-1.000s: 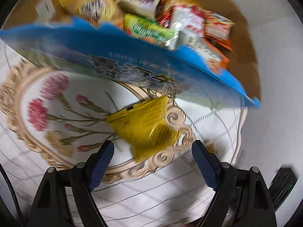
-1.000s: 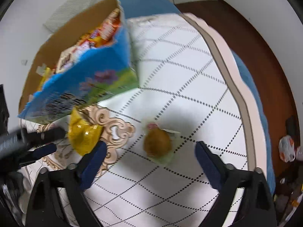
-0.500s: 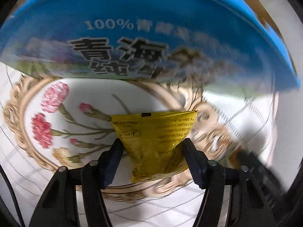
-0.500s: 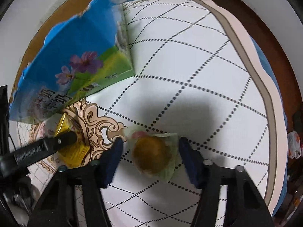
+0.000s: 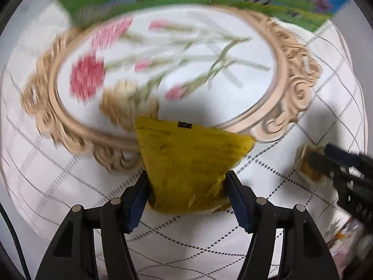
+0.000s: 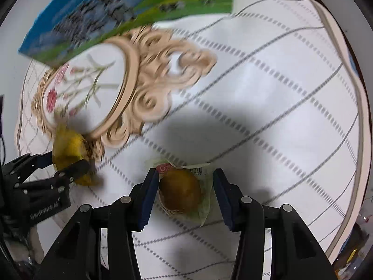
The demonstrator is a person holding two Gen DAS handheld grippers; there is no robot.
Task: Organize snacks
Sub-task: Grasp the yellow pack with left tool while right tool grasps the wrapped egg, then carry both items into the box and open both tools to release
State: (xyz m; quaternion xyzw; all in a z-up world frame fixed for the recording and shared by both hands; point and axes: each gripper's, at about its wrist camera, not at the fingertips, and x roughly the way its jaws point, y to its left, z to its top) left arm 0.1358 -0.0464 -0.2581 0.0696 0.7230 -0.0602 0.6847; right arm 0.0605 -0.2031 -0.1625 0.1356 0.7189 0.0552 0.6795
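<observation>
Left wrist view: the left gripper (image 5: 186, 186) pinches a yellow snack packet (image 5: 188, 163), its jaws easing apart slightly, over the patterned tablecloth (image 5: 70, 186). Beside it, the right gripper (image 6: 184, 189) brackets a wrapped brown pastry (image 6: 181, 191), apparently clamping its wrapper; a blurred blue box (image 6: 116, 11) lies beyond.

I make out only a barcode on the clear bun wrapper (image 6: 198, 186). The print on the yellow packet (image 5: 191, 163) and the blue box (image 6: 116, 7) is too blurred for me.

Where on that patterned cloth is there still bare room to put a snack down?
The white quilted cloth lies bare right of the beige scroll frame. Inside that frame is bare too. It is crowded near the yellow foil packet, the clear-wrapped brown bun and the blue-green carton.
</observation>
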